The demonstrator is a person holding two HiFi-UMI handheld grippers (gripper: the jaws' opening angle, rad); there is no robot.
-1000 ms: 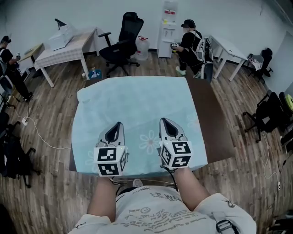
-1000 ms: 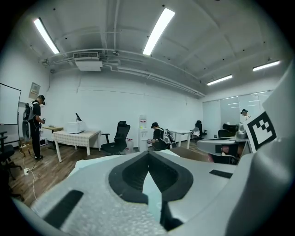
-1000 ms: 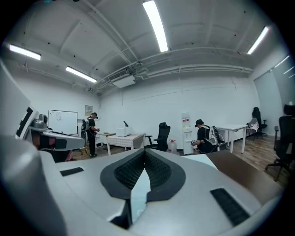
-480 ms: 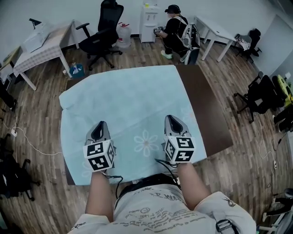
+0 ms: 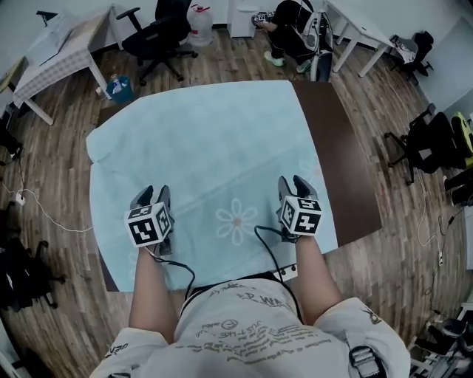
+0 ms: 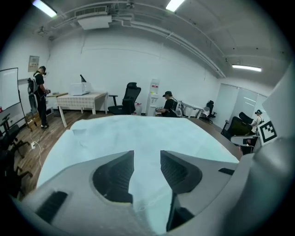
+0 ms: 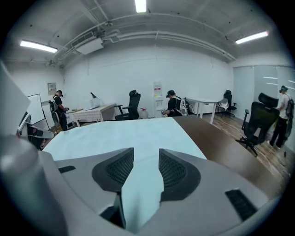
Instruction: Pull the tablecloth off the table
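- The light blue tablecloth (image 5: pixel 214 148) lies skewed on the brown table (image 5: pixel 344 170), leaving bare wood along the right side.
- The left gripper (image 5: pixel 152 195) and right gripper (image 5: pixel 291 183) are near its front edge, jaws opening, cloth in each gap but not pinched.
- An office chair (image 5: pixel 159 29) and a crouching person (image 5: pixel 290 21) are beyond the far end.

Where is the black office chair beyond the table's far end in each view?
Head view: black office chair at top left, past the tablecloth.
Left gripper view: chair at centre, before the far wall.
Right gripper view: chair at centre, likewise.
Shared landmark: person in black, right of it.
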